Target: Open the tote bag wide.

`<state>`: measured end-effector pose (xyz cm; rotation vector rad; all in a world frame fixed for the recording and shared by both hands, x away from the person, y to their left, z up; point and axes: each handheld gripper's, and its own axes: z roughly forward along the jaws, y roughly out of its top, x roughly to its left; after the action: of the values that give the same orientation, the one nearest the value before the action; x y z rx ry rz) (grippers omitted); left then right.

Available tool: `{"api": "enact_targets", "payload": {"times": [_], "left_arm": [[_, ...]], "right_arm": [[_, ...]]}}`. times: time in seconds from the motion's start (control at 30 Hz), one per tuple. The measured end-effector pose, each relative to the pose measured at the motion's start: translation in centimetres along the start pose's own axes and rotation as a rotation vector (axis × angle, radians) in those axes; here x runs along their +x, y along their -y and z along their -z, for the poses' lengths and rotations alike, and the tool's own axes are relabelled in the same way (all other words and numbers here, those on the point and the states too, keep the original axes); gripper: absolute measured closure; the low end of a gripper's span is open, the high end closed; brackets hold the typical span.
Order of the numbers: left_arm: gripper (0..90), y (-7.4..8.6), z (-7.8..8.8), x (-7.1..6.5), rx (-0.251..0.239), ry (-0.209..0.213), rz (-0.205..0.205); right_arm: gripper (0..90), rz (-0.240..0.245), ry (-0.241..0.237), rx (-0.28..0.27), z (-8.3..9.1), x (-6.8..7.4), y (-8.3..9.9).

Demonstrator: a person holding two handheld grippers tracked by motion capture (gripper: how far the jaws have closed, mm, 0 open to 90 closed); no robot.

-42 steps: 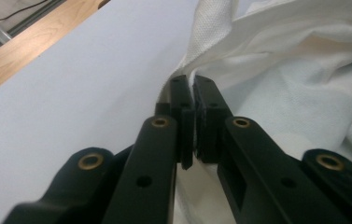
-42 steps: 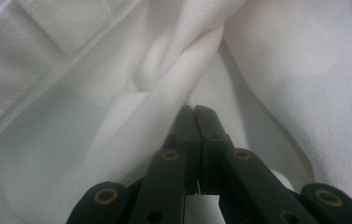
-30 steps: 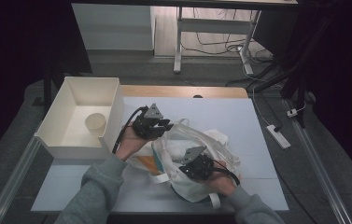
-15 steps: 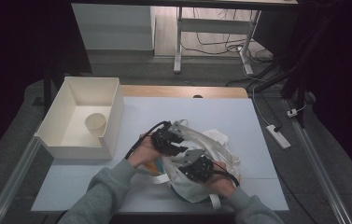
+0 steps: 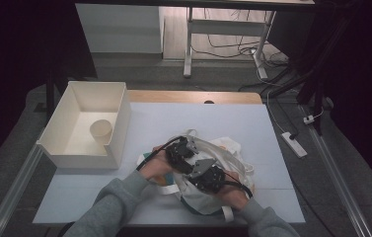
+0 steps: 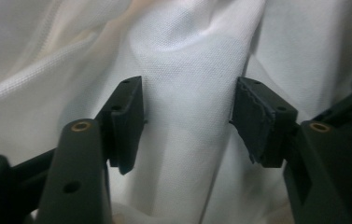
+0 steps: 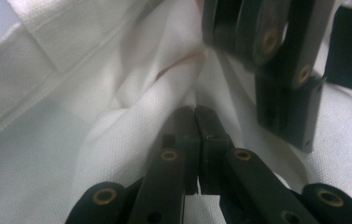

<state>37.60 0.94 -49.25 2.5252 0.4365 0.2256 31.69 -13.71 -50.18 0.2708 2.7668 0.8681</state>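
A crumpled white cloth bag (image 5: 230, 148) with long straps lies on the pale table near the front edge. My left gripper (image 5: 181, 149) rests on the bag's left part. In the left gripper view its jaws (image 6: 187, 116) have just been opening and stand apart, with a raised fold of the white fabric (image 6: 187, 70) between them and the pads off it. My right gripper (image 5: 207, 177) sits just in front of and right of the left one. Its jaws (image 7: 195, 112) are shut, and bag fabric (image 7: 131, 126) bunches at their tips. The left gripper (image 7: 281, 70) stands close beside them.
A white open box (image 5: 119, 123) stands at the table's left with a paper cup (image 5: 101, 131) inside. A bare wooden strip (image 5: 193, 97) runs along the table's far edge. A white power strip (image 5: 293, 144) lies on the floor to the right.
My left gripper has come down and to the right, from beside the box onto the bag next to the right gripper. The right gripper has stayed put.
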Motion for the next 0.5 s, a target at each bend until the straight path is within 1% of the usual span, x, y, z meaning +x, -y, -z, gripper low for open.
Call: {"api": "enact_targets", "payload": {"times": [0.03, 0.07, 0.13, 0.2, 0.23, 0.27, 0.33, 0.37, 0.43, 0.47, 0.5], "left_arm": [[47.2, 0.0, -0.1, 0.0, 0.000, -0.009, -0.003], [52.5, 0.0, -0.2, 0.0, -0.002, -0.017, -0.004], [65.1, 0.1, -0.3, 0.2, -0.012, -0.020, 0.002], [76.7, 0.1, -0.3, 0.3, -0.036, -0.037, 0.018], [81.9, 0.1, -0.1, 0.4, -0.052, -0.055, 0.032], [84.0, 0.0, 0.0, 0.5, -0.071, -0.068, 0.049], [85.3, 0.0, 0.3, 0.6, -0.096, -0.094, 0.065], [85.7, 0.0, 0.6, 0.7, -0.107, -0.111, 0.071], [86.0, 0.0, 1.1, 1.0, -0.122, -0.134, 0.087], [86.1, 0.0, 1.3, 1.2, -0.129, -0.151, 0.098], [86.2, 0.0, 1.4, 1.4, -0.130, -0.159, 0.108]], "right_arm": [[88.9, 0.001, 0.001, 0.001, 0.0, 0.0, 0.0], [88.9, 0.002, 0.002, 0.000, 0.0, 0.0, 0.0], [88.9, 0.005, 0.006, 0.001, 0.0, 0.0, 0.0], [88.9, 0.009, 0.015, 0.003, 0.1, 0.2, -0.1], [88.9, 0.016, 0.020, 0.004, 0.1, 0.2, -0.2], [89.0, 0.020, 0.026, 0.007, 0.2, 0.4, -0.3], [89.2, 0.031, 0.048, 0.017, 0.5, 0.6, -0.5], [89.3, 0.023, 0.050, 0.013, 0.7, 0.7, -0.6], [89.4, 0.015, 0.049, 0.003, 1.2, 0.8, -0.9], [89.5, 0.008, 0.042, -0.003, 1.3, 0.8, -1.0], [89.5, 0.003, 0.034, -0.007, 1.5, 0.9, -1.1]]}}
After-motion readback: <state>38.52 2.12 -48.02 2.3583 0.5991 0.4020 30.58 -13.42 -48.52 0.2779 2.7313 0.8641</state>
